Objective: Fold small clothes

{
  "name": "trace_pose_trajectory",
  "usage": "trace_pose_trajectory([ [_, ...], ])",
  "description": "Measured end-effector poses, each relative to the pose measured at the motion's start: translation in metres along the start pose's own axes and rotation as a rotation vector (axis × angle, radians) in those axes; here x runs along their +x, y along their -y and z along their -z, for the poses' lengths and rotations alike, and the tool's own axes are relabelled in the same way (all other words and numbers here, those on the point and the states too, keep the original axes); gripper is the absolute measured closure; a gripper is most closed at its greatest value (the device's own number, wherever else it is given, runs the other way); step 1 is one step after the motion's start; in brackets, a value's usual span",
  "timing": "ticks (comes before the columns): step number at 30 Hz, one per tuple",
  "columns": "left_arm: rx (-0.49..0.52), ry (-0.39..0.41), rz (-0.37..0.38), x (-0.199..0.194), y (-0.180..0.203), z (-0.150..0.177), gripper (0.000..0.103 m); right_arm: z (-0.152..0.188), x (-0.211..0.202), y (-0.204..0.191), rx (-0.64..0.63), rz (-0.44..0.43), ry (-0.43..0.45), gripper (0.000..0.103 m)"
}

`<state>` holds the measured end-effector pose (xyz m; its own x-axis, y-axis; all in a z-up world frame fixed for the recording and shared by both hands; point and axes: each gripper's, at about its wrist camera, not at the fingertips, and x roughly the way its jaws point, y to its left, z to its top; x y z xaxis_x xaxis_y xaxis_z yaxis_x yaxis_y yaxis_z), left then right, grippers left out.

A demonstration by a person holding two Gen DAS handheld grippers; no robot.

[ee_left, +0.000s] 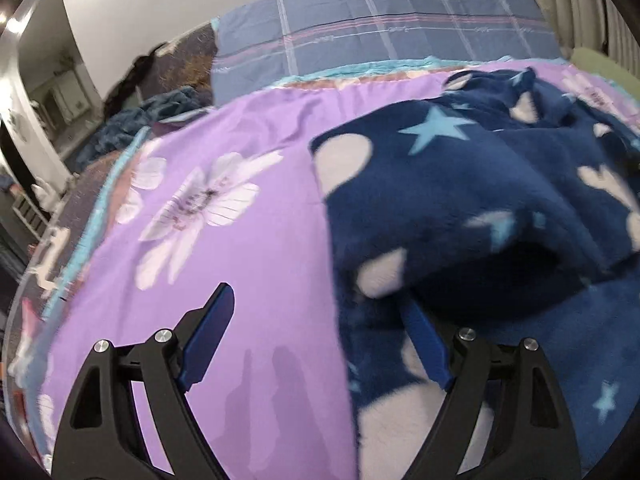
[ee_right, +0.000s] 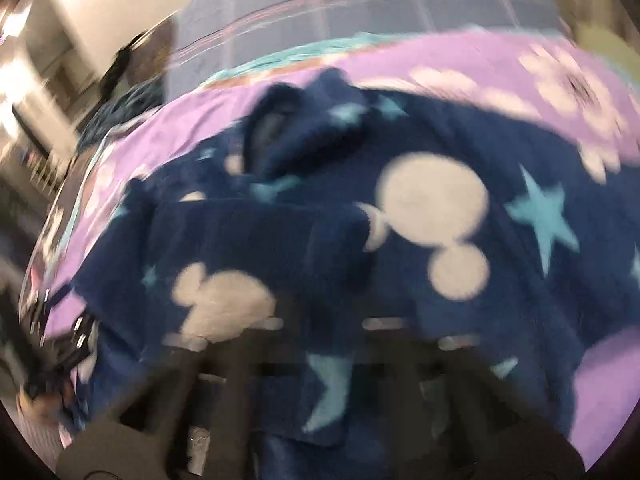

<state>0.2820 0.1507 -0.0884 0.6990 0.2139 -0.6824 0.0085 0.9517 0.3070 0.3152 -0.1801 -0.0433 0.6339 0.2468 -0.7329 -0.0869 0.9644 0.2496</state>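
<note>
A navy fleece garment [ee_left: 460,200] with white mouse-head shapes and light blue stars lies on a purple flowered bedsheet [ee_left: 248,240]. My left gripper [ee_left: 316,316] is open over the garment's left edge; its left finger is above the sheet, its right finger lies against the fleece under a raised fold. In the right wrist view the same garment [ee_right: 360,208] fills the middle, partly folded over. My right gripper [ee_right: 320,360] is low over the garment, heavily blurred by motion, so its jaws cannot be read.
A blue plaid pillow [ee_left: 380,32] lies at the head of the bed against a pale wall. A dark blue blanket [ee_left: 132,124] is bunched at the far left. A light green cushion [ee_left: 600,68] sits at the far right. The bed's left edge [ee_left: 60,248] drops off to the room.
</note>
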Motion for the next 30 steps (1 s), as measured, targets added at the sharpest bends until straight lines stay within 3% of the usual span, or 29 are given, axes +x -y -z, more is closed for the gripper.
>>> trace_pose_trajectory([
  [2,-0.021,-0.009,-0.002,0.002,-0.003,0.001,0.017,-0.007,-0.025,-0.002,-0.029,0.02,0.082,0.094],
  [3,-0.039,-0.013,0.003,0.002,-0.007,0.003,0.016,-0.012,-0.042,0.001,-0.04,0.073,0.141,0.094],
  [5,-0.044,-0.014,0.005,0.003,-0.007,0.004,0.014,-0.02,-0.048,0.01,-0.052,0.169,0.179,0.091],
  [7,-0.027,-0.012,-0.023,0.003,-0.004,0.005,0.014,-0.021,-0.027,0.024,-0.066,0.225,0.098,0.063],
  [9,-0.009,-0.005,-0.043,-0.001,0.0,0.005,0.014,-0.011,-0.006,0.043,-0.033,0.272,0.019,0.061],
  [11,0.011,0.006,-0.064,-0.006,0.002,0.007,0.014,0.001,-0.009,0.058,0.035,0.213,0.046,0.063],
  [14,0.033,0.004,-0.075,-0.016,0.003,0.01,0.017,0.011,-0.018,0.056,0.041,0.106,0.072,0.069],
  [16,0.005,0.021,-0.033,-0.031,-0.001,0.007,0.04,0.016,-0.022,0.043,-0.009,0.026,0.071,0.072],
  [19,-0.096,0.077,0.141,-0.061,-0.004,-0.006,0.056,0.025,-0.016,0.022,-0.087,-0.052,0.041,0.072],
  [22,-0.12,0.128,0.279,-0.074,0.014,-0.023,0.056,0.036,0.019,0.017,-0.104,0.031,-0.07,0.071],
  [24,-0.092,0.124,0.318,-0.066,0.038,-0.032,0.056,0.039,0.026,0.018,-0.087,0.024,-0.051,0.07],
  [27,-0.034,0.04,0.268,-0.025,0.076,-0.034,0.056,0.034,0.016,0.021,-0.055,-0.021,-0.081,0.067],
  [28,-0.02,-0.031,0.239,-0.001,0.088,-0.028,0.055,0.032,0.007,0.027,-0.038,-0.028,-0.086,0.074],
  [29,-0.029,-0.041,0.242,0.005,0.09,-0.026,0.055,0.031,-0.006,0.033,-0.003,-0.038,-0.073,0.079],
  [30,-0.033,-0.026,0.241,0.002,0.089,-0.026,0.055,0.027,-0.033,0.05,0.061,-0.05,-0.004,0.086],
])
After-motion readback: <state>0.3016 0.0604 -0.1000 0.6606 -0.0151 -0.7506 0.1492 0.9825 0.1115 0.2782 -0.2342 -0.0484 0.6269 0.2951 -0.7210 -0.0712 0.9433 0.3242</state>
